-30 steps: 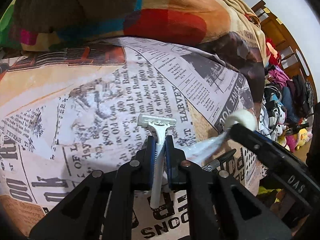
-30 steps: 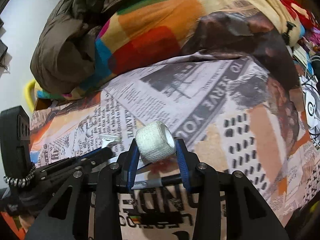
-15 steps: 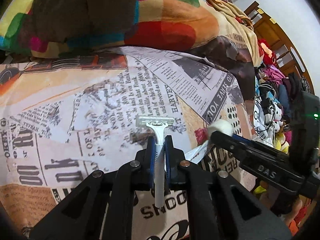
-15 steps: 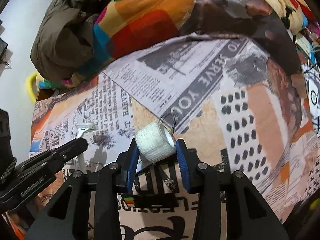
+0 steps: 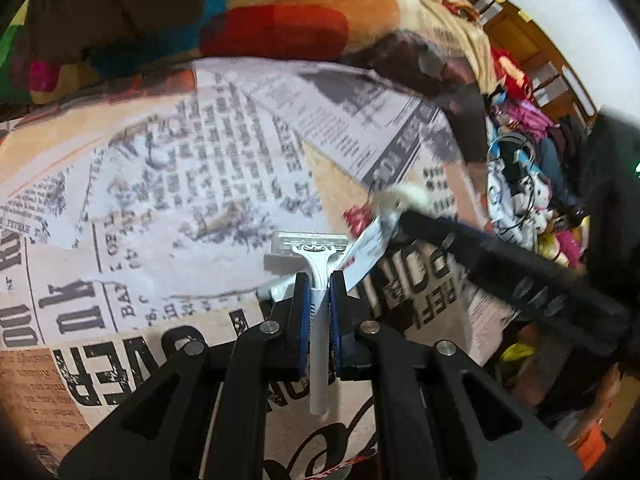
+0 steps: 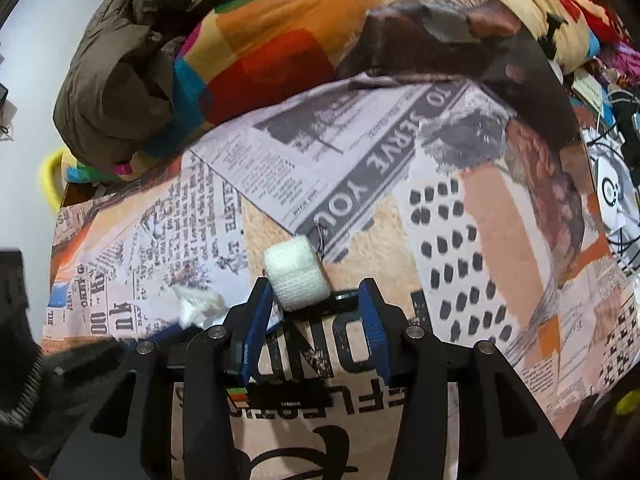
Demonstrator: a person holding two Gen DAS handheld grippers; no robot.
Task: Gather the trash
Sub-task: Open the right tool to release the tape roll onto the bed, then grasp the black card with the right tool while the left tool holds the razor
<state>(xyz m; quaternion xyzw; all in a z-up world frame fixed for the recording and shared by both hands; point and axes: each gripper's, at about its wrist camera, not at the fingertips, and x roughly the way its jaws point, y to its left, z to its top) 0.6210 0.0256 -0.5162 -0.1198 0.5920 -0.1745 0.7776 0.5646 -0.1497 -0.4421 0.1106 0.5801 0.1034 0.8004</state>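
- Between the blue pads of the left tool [image 5: 319, 294], a white plastic disposable razor [image 5: 318, 280] is pinched by its handle, the jaws drawn narrow against it and the tool angled steeply down over the bed.
- Its long axis runs straight along the tool's pointing line: the blade head sticks out just past the fingertips, set crosswise to the handle, and the handle's butt end trails back toward the camera.
- Under and just ahead of that tool lies the newspaper-print bed sheet [image 5: 168, 184], with a crumpled white wrapper [image 5: 366, 248] just to the right of the razor's head.
- At the right tool [image 6: 316, 300], the jaws are opening; a white roll of gauze bandage [image 6: 297, 274] sits between them, leaning on the left pad with a clear gap to the right pad, so it looks released, not gripped.
- That roll rests near the fingertips, its round end turned up and away to the right.
- To do this step well, I judge the right tool should finish spreading before it lifts away, so the roll is not dragged along.
- Meanwhile the left tool should keep firm pressure on the thin handle, since a smooth razor could pivot or slip.
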